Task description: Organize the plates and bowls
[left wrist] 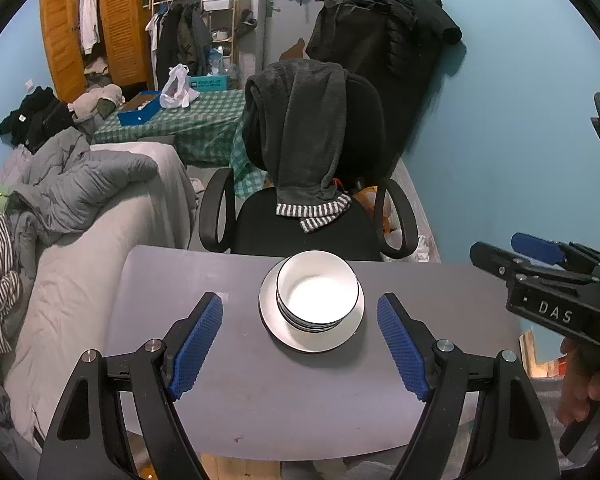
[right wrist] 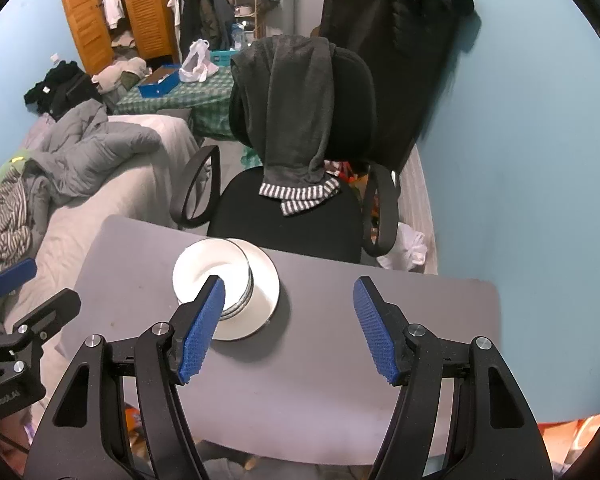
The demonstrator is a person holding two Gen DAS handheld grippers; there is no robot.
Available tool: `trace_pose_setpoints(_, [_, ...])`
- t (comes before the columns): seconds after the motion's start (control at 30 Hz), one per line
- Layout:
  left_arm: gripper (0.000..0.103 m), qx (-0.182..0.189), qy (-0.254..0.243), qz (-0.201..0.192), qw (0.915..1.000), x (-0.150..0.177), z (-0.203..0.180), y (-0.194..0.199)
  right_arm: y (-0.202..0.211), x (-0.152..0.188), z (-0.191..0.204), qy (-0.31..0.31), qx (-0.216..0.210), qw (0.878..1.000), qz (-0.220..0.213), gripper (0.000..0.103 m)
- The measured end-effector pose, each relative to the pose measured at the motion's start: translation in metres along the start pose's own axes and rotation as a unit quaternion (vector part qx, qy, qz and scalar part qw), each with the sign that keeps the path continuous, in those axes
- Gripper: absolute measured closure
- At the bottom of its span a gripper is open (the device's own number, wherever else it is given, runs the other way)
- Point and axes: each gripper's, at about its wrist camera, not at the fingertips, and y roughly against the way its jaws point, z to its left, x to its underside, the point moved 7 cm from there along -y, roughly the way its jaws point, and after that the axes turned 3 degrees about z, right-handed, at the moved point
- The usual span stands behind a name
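A stack of white bowls with dark rims sits on a white plate near the far edge of a small grey table. My left gripper hovers open above the table, its blue pads either side of the stack and apart from it. In the right wrist view the bowls and the plate lie left of centre. My right gripper is open and holds nothing; its left pad overlaps the bowls in the picture. The right gripper also shows at the left wrist view's right edge.
A black office chair draped with a dark garment stands just behind the table. A bed with grey bedding runs along the left. A blue wall is on the right. A hand grips the right tool's handle.
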Motion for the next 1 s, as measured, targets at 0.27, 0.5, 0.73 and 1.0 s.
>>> trace_pose_setpoints(0.27, [0.022,-0.001,0.009,0.001,1.0,-0.0003,-0.0034,0.0009,-0.0017,0.0057,-0.0054,0.003,-0.003,1.0,0.008,0.037])
trace_pose_setpoints(0.5, [0.022,-0.003,0.007,0.008,0.9999,0.0027,-0.0033,0.0012,-0.0024,0.0064,-0.0072,0.002,-0.003,1.0,0.012,0.037])
trace_pose_setpoints(0.73, [0.016,-0.006,0.007,0.016,0.9998,0.002,-0.0012,-0.0001,-0.0026,0.0076,-0.0077,0.003,-0.004,1.0,0.013,0.037])
trace_pose_setpoints(1.0, [0.016,-0.014,-0.011,0.021,0.9996,0.0039,-0.0044,-0.0011,-0.0022,0.0087,-0.0073,0.005,-0.003,1.0,0.015,0.037])
